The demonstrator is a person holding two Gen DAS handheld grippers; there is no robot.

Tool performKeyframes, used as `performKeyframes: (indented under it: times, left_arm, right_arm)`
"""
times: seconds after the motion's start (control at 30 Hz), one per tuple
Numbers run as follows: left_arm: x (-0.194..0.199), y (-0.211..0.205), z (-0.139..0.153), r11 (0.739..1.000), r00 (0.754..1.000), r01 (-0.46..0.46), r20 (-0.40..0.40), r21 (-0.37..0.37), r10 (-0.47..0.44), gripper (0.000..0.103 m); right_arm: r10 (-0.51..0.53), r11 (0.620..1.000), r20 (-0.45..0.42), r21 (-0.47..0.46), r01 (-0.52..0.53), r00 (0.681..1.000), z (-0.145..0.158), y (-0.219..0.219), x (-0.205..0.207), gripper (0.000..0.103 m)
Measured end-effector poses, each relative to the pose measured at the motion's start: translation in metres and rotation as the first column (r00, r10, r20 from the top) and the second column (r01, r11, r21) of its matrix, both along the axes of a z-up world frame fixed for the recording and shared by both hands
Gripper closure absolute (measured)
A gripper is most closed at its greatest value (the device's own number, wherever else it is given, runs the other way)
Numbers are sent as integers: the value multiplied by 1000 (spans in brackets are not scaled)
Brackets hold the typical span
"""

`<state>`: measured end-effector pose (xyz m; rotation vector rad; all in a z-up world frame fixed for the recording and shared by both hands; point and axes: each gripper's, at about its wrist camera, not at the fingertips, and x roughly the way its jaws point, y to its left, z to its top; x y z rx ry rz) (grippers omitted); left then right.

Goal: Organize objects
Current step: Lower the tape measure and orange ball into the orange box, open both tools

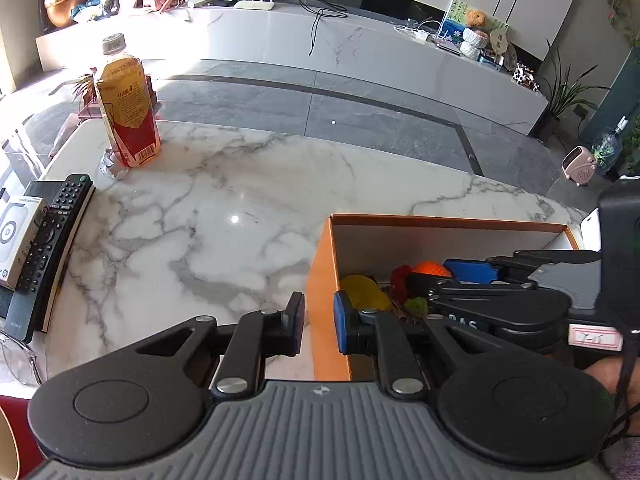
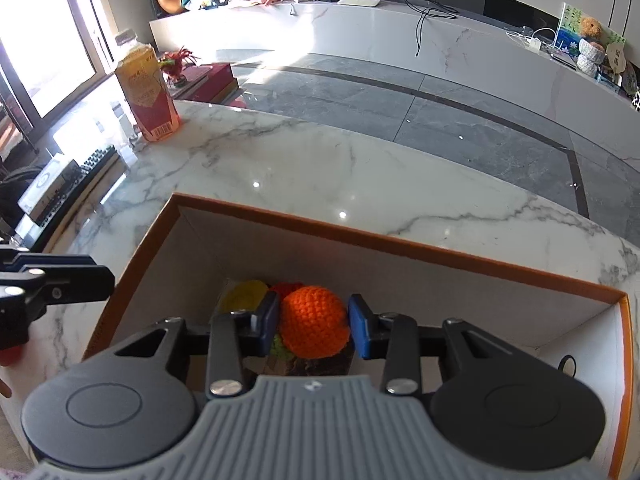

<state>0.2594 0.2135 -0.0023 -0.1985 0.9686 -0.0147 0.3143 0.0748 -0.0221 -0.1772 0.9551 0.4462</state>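
An orange cardboard box (image 2: 360, 236) with a white inside stands on the marble table; it also shows in the left wrist view (image 1: 322, 264). Inside lie crocheted toys: an orange ball (image 2: 314, 322), a yellow one (image 2: 244, 294) and red and green pieces (image 1: 400, 276). My right gripper (image 2: 313, 328) is inside the box, jaws on both sides of the orange ball with a small gap on the right. My left gripper (image 1: 319, 320) straddles the box's left wall, and I cannot tell whether its pads press on it.
A drink bottle (image 1: 128, 114) with a yellow and red label stands at the table's far left. A black remote (image 1: 52, 236) and a white box (image 1: 18, 236) lie on a book at the left edge. Glasses (image 1: 16, 356) lie nearer.
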Motion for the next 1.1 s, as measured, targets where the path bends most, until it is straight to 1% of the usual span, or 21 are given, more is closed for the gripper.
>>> performKeyframes:
  times: [0.1, 0.2, 0.23, 0.3, 0.37, 0.43, 0.53, 0.87, 1.1]
  left_arm:
    - [-5, 6, 1, 999, 1000, 1, 8, -38, -1, 84]
    - [-8, 11, 2, 999, 1000, -3, 18, -45, 3, 84]
    - [-9, 12, 2, 999, 1000, -1, 20, -49, 2, 84]
    - [-12, 14, 2, 998, 1000, 2, 23, -59, 0, 84]
    - [-13, 15, 1, 998, 1000, 4, 25, -62, -2, 84]
    - [-13, 15, -1, 998, 1000, 5, 23, -69, -3, 84]
    - [-14, 15, -1, 997, 1000, 7, 22, -75, -5, 84]
    - [-18, 17, 0, 998, 1000, -2, 21, -61, 3, 84]
    - [-22, 14, 3, 998, 1000, -9, 22, -63, 10, 84]
  right_arm:
    - [26, 999, 1, -36, -26, 1000, -4, 13, -2, 64]
    - [50, 999, -63, 1, -50, 997, -8, 19, -2, 64]
    - [48, 999, -71, 2, -47, 996, -8, 21, -3, 64]
    - [42, 999, -46, -15, -43, 998, -6, 24, -5, 64]
    - [31, 999, -50, 15, -30, 998, 0, 22, -5, 64]
    - [26, 998, -76, 63, -21, 997, 4, 22, -2, 64]
    - [20, 994, -123, 106, -7, 992, 2, 26, 3, 63]
    - [-2, 987, -204, 158, 35, 979, -12, 30, 5, 62]
    - [5, 985, -203, 171, 30, 979, -6, 27, 2, 61]
